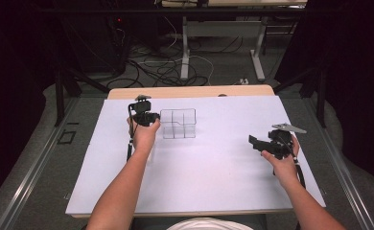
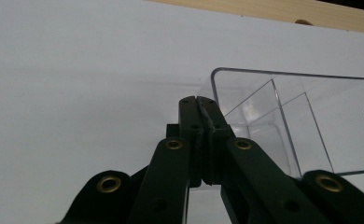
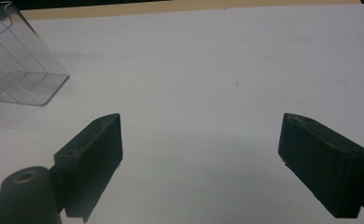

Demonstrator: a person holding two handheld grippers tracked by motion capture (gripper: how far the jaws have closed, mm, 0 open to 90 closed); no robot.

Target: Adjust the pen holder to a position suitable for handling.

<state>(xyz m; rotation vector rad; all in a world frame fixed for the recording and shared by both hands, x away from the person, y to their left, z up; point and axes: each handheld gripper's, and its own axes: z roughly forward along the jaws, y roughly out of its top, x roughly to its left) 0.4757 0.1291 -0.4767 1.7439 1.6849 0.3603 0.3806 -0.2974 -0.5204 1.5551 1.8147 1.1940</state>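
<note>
Left claw pressed together on the left wall of the clear divided box, at eleven o'clock on the white worktop. Right claw spread, empty, at three o'clock, well apart.

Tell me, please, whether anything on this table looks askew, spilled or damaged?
Nothing stands out. The clear divided box sits upright and empty on the white sheet, with the left gripper shut on its wall and no spill or crack visible.

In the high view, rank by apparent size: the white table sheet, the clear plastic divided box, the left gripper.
1. White table sheet, by far the largest.
2. Clear plastic divided box.
3. Left gripper, shut on the box's wall and partly hidden by the hand, so its ranking is unsure.
</note>
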